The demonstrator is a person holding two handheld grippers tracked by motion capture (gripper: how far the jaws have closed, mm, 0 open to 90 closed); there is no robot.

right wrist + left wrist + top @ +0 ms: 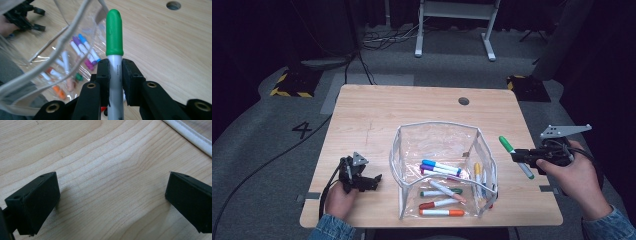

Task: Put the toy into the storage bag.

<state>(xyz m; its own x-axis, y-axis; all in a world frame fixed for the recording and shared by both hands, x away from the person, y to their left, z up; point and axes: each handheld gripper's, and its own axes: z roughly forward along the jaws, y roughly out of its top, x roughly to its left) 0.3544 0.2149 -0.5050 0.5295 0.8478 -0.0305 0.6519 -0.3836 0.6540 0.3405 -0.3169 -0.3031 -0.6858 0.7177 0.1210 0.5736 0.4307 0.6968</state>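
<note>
Green-capped marker point(114, 45) sits pinched tight in the right gripper point(115, 72), while the left gripper point(112, 200) rests wide apart on the wooden table point(100, 157).

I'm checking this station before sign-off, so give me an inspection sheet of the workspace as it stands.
Surface: wooden table, bare apart from the pouch.
Job's things: green-capped marker held right of the clear pouch; the pouch stands open with other markers inside.
Clutter: nothing seen.
Grippers: right hand-held gripper shut on the marker; left hand-held gripper open, low over the table.
Cables: left gripper's cable trails over the floor.
Surroundings: dark room, white frame legs behind.
</note>
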